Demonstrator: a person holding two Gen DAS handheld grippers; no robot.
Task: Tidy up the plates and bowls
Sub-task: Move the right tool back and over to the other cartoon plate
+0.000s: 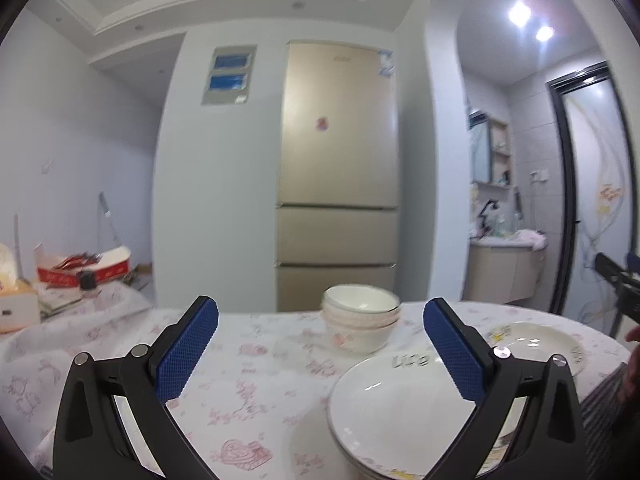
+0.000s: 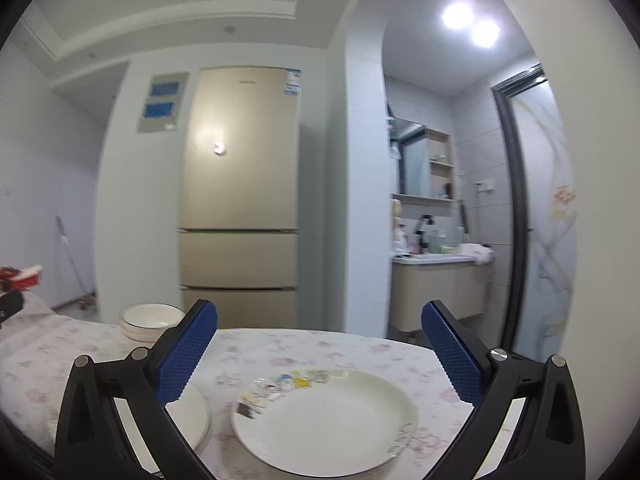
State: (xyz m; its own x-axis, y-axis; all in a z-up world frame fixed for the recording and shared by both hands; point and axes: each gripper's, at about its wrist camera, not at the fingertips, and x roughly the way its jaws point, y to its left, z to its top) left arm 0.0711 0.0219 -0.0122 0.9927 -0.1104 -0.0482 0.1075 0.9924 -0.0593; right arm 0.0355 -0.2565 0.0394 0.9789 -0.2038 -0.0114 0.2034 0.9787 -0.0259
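Plate stack (image 1: 384, 412) lettered "Life"

Stack of white ceramic bowls with pink floral print (image 1: 361, 322): nested, upright, at far table edge. Stack of white ceramic plates (image 1: 400, 412): near, rims aligned. Single white ceramic plate with coloured rim decoration (image 2: 326, 420): flat, apart, right of stack.

The plates (image 2: 332, 424) and the stacked bowls (image 1: 360, 322) look like glossy white ceramic, catching highlights. A matt, slightly creased floral cloth (image 1: 248, 364) covers the table. Each gripper (image 2: 320, 354) has matt black plastic arms, blue pads (image 2: 186, 350) with a rough, knurled texture and shiny metal pins. The fridge (image 2: 240, 184) has a smooth, satin champagne finish.
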